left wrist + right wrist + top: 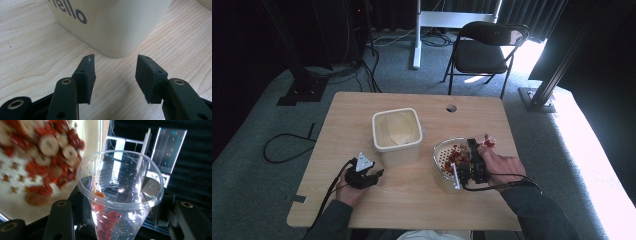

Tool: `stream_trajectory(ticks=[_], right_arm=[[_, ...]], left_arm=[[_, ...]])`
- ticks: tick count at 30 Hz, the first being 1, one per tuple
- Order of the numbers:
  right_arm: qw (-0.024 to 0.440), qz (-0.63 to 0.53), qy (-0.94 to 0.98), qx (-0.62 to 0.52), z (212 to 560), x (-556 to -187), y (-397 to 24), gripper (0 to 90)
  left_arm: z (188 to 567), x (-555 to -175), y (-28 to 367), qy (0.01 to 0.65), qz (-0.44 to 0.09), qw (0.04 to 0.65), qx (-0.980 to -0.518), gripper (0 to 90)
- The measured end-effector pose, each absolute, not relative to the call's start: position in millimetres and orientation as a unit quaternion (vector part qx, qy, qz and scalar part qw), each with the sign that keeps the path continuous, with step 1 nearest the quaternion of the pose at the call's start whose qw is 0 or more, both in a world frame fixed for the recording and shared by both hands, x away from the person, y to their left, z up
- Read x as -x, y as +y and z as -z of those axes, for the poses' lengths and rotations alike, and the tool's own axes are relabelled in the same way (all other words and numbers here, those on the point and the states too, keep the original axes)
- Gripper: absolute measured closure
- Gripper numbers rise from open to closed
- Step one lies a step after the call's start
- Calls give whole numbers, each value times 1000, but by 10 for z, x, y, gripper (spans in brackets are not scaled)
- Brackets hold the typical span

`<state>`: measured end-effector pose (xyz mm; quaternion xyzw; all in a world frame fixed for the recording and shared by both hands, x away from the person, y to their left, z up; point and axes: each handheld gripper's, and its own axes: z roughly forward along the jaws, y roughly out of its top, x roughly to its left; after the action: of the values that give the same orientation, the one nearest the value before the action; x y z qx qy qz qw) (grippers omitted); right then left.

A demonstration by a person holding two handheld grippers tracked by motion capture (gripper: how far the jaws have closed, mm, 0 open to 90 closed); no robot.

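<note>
Cup (120, 195), clear plastic, clamped between right tongs (120, 220); few red pieces cling inside near its bottom. Cup mouth tilts toward perforated bowl (439, 150), centre right of high view, holding red and pale dried pieces (45, 157). Bowl lies just left of cup in right gripper view, so emptying looks nearly complete. Left tongs (115, 75) stand apart, holding nothing, resting low over worktop (30, 50), aimed at cream container (112, 25) just beyond fingertips.
</note>
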<state>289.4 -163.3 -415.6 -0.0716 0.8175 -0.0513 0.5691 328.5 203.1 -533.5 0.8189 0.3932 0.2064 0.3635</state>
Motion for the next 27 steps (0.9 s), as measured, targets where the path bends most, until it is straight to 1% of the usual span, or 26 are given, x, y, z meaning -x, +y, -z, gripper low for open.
stream_trajectory(ticks=[4,8,13,18,23,27], right_arm=[[576,57,814,44,4119,-2959,-1717,436],[568,49,818,79,4170,-2867,-1598,436],[577,56,814,41,4116,-2967,-1711,436],[567,46,819,82,4197,-2865,-1568,436],[582,64,809,41,4129,-2963,-1698,436],[570,47,817,73,4174,-2870,-1582,436]], left_arm=[[5340,-3294,2037,395,-205,364,-818,509],[5337,-3287,2023,391,-208,363,-820,509],[5338,-3293,2045,395,-206,366,-817,509],[5342,-3300,2020,392,-206,362,-820,509],[5342,-3306,2031,393,-206,364,-819,509],[5347,-3311,2013,391,-203,364,-821,509]])
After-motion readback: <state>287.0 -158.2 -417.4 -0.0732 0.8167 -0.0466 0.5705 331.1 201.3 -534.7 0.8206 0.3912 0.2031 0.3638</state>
